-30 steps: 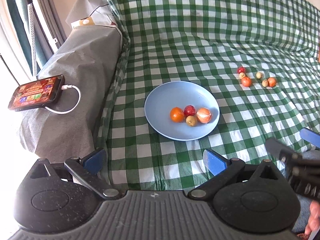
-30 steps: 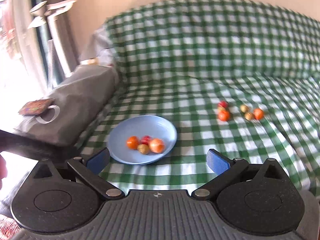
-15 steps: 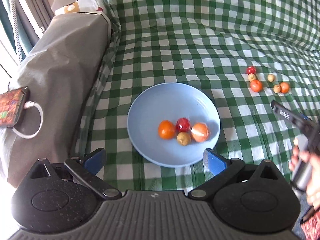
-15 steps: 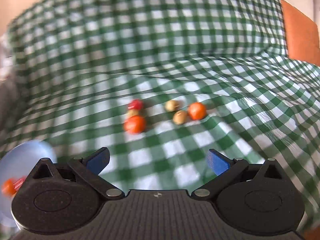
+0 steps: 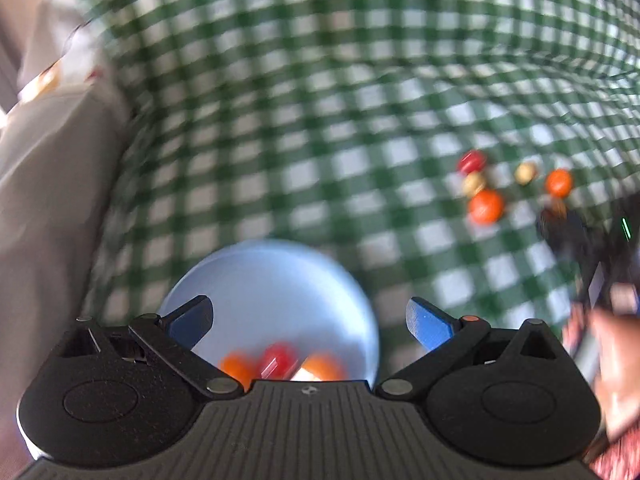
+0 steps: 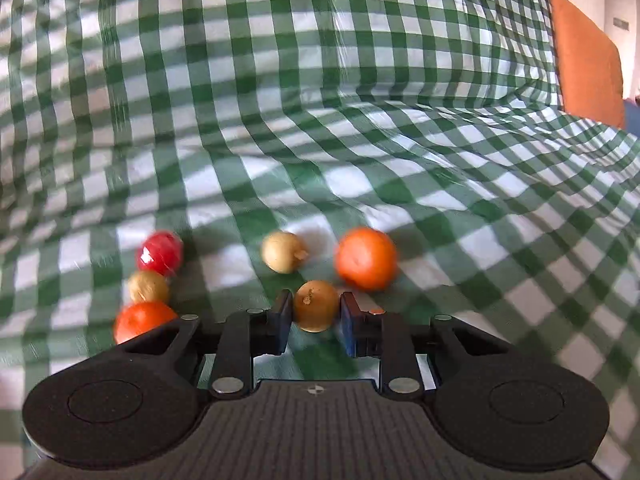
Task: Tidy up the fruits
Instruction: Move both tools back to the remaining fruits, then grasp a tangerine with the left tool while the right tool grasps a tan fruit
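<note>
On the green-checked cloth (image 6: 360,152), the right hand-held gripper (image 6: 314,314) has its jaws drawn in on a brownish-yellow fruit (image 6: 316,310), pads against both its sides. Just beyond lie a pale yellow fruit (image 6: 282,257) and an orange fruit (image 6: 366,258); to the left sit a red fruit (image 6: 160,253), a tan one (image 6: 148,286) and another orange one (image 6: 142,318). The left hand-held gripper (image 5: 310,320) stands wide and empty over the blue plate (image 5: 272,276), which holds more fruit.

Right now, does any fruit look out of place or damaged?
Nothing looks damaged. Five small round fruits lie loose on the green checked cloth, outside the light blue plate; a sixth, brownish, sits between the right tongs.
</note>
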`<state>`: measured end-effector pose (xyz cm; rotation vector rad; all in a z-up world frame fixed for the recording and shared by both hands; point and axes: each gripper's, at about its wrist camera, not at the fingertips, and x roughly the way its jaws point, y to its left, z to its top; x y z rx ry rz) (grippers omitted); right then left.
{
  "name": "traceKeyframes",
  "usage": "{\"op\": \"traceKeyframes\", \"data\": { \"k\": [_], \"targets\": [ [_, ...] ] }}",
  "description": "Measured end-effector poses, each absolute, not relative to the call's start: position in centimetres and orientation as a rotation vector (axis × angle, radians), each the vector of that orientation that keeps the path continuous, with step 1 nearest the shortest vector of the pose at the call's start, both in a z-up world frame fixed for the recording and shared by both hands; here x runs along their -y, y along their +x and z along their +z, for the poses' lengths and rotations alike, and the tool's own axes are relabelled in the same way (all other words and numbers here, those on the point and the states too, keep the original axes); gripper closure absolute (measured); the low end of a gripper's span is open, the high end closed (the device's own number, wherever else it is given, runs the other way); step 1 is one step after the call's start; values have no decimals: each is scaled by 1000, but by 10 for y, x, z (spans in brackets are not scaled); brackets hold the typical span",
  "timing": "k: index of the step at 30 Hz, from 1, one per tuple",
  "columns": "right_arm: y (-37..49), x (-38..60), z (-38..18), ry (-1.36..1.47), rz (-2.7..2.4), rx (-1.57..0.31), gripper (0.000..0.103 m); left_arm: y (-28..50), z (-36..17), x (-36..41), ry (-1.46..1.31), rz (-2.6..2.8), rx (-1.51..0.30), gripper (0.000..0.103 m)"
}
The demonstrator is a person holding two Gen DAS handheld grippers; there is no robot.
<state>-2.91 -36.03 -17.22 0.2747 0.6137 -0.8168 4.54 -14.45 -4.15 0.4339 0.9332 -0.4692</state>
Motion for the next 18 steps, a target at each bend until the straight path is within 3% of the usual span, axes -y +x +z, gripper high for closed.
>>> {"op": "traceKeyframes", "data": {
  "k": [9,16,17,18],
  "targets": [
    [-93,373,-165,345,-912,-661,76,65,-103,286,469,-680,-924,0],
    [-90,377,-168,339,-902,-647,76,69,-141,327,545,-686,-930,0],
    [-89,378,-169,339,-901,-645,76,69,-143,327,537,-689,-923,2],
    [-89,378,-168,336,-902,-646,76,68,-143,327,526,-698,-912,18]
  ]
}}
